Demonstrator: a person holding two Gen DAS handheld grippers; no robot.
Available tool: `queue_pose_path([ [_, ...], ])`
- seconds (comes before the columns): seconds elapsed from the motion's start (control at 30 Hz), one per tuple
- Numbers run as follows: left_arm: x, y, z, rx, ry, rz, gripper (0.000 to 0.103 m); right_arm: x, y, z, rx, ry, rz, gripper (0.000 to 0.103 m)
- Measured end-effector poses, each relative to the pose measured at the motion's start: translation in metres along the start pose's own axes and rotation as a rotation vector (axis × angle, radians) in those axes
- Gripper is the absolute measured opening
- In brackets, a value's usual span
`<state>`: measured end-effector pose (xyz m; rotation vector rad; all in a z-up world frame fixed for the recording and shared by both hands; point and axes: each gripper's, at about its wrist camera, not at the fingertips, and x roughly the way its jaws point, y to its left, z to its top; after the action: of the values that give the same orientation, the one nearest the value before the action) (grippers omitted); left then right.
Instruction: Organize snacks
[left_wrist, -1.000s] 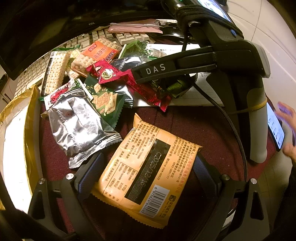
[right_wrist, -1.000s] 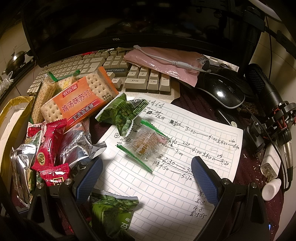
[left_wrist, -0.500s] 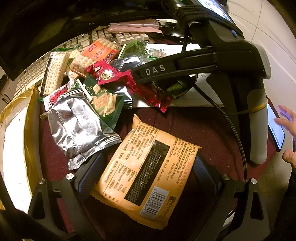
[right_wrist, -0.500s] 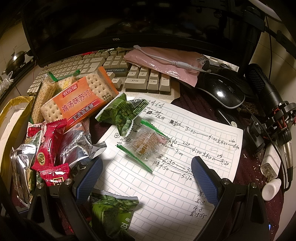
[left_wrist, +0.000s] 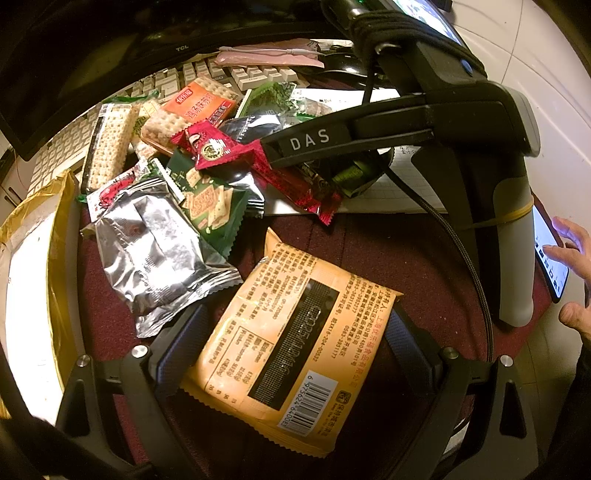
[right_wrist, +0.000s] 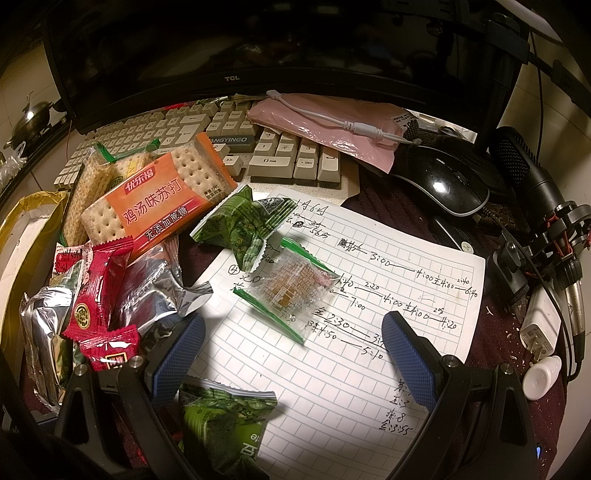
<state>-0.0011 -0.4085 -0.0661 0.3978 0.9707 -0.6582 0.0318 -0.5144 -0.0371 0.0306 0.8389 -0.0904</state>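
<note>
We see the left gripper (left_wrist: 291, 332) spread wide around an orange snack packet (left_wrist: 286, 345), which lies back-side up with its barcode toward the camera on the maroon desk cover (left_wrist: 406, 258). Its blue pads sit at either side of the packet; whether they press it we cannot quite tell, since the packet hides the inner faces.

Beyond it, toward the desk's left edge, lies a heap of snacks: a silver foil pouch (left_wrist: 159, 258), a dark green cracker packet (left_wrist: 214, 206), a long red wrapper (left_wrist: 258, 166), and an orange soda-cracker pack (right_wrist: 159, 199) leaning against the keyboard (right_wrist: 229, 136) at the back edge. A gold-rimmed box (left_wrist: 33, 280) stands at the far left edge.

The right gripper (right_wrist: 291, 354) rests on the desk, its fingers wide apart and gripping nothing. Between and just beyond its tips, on a sheet of handwritten grid paper (right_wrist: 369, 314), lies a clear green-edged sachet (right_wrist: 291, 288). A crumpled green packet (right_wrist: 243, 225) sits at the paper's back-left corner, and another green packet (right_wrist: 225, 417) lies beneath the gripper's left finger. A black mouse (right_wrist: 443, 181) sits near the back-right corner.

At the desk's right edge a hand (left_wrist: 572, 254) touches a phone (left_wrist: 550, 251).
</note>
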Motion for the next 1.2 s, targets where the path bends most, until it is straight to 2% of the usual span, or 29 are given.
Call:
queue_pose_path([
  [1.2,0.0001,-0.0009,-0.0005,-0.001,-0.004,0.003,0.095,0.005,0.0002,0.0027,0.001,-0.002,0.0,0.097],
])
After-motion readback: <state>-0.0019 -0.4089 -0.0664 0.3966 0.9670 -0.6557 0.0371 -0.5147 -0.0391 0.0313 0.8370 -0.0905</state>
